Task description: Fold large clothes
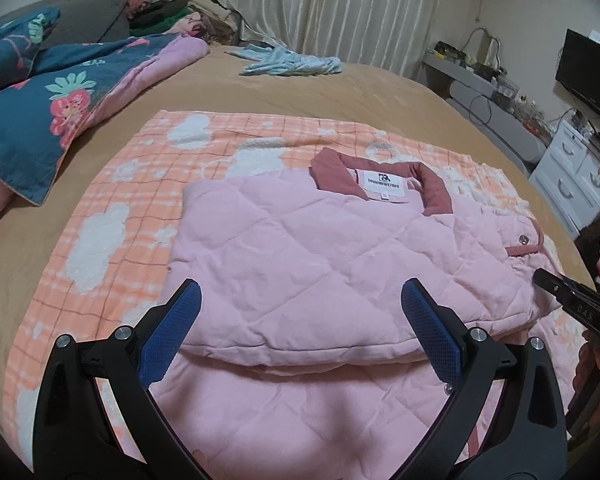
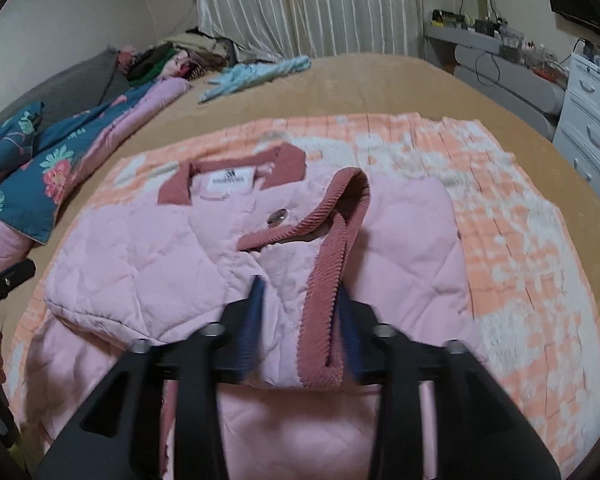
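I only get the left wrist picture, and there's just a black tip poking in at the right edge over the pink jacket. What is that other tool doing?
Observer: That is the right gripper. Its jaws stand on either side of a fold of the jacket, but blur hides whether they pinch it.
Visitor: Which part of the jacket?
Observer: What looks like a sleeve end, edged with ribbed dark pink trim and laid across the front.
Visitor: Anything beyond it?
Observer: The peach blanket stretches well past the jacket's right side.
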